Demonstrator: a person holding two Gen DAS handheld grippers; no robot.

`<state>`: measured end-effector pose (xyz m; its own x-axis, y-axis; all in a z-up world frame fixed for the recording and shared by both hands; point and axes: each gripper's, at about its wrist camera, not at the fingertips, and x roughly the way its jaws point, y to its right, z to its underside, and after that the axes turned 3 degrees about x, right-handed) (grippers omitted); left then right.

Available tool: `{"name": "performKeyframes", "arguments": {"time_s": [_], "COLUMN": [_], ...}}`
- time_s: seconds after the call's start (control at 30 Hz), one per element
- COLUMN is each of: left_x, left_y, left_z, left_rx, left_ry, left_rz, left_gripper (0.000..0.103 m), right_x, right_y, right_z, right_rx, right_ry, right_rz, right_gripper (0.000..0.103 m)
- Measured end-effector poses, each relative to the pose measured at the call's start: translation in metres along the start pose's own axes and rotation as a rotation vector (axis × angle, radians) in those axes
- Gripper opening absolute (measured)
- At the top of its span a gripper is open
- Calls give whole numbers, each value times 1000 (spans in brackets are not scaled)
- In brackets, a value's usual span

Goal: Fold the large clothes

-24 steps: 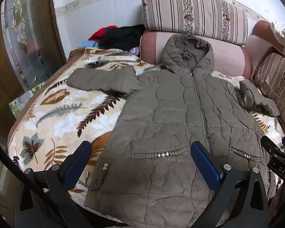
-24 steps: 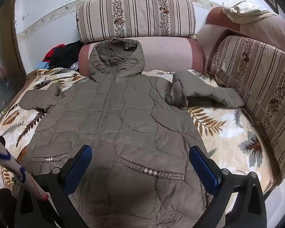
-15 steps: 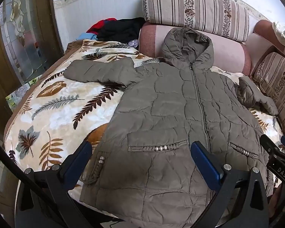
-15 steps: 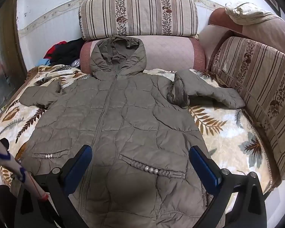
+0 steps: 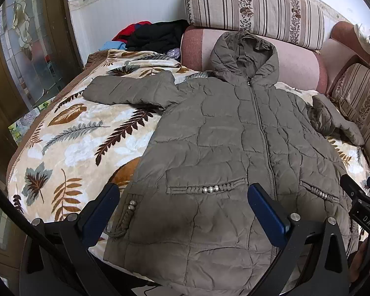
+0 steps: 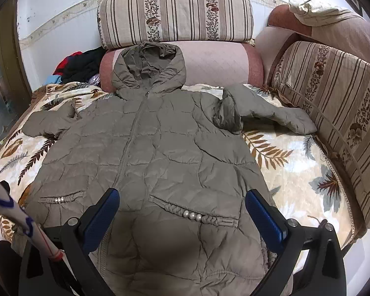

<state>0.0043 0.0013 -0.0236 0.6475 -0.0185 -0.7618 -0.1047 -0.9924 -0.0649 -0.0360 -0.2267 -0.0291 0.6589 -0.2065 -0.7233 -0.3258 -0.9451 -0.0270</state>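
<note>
You are holding both tongs, left (image 5: 182, 204) and right (image 6: 181, 208), spread wide and gripping nothing above the olive padded coat (image 6: 145, 153), which is lying zipped and face-up on the leaf-print blanket (image 5: 69, 138); "DAS" is showing on the black clip (image 5: 365, 218).

A cream plush blanket printed with brown and grey leaves (image 5: 69, 145) covers the seat. At the far side a pink cylindrical bolster (image 6: 214, 61) lies under a striped floral cushion (image 6: 175, 14), with a heap of black, red and blue clothes (image 5: 155, 35) far left. Another striped cushion (image 6: 333, 113) lines the right side.
</note>
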Motion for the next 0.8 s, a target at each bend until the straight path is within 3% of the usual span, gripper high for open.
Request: {"name": "performKeyframes", "arguments": {"time_s": [0.8], "left_x": [21], "left_y": [10], "left_z": [7], "left_rx": [19], "left_ry": [-59], "left_rz": [-13], "left_gripper": [103], "right_x": [18], "right_y": [9], "right_z": [10], "right_rx": [18], "right_ry": [-39], "right_rz": [-1], "right_gripper": [103]}}
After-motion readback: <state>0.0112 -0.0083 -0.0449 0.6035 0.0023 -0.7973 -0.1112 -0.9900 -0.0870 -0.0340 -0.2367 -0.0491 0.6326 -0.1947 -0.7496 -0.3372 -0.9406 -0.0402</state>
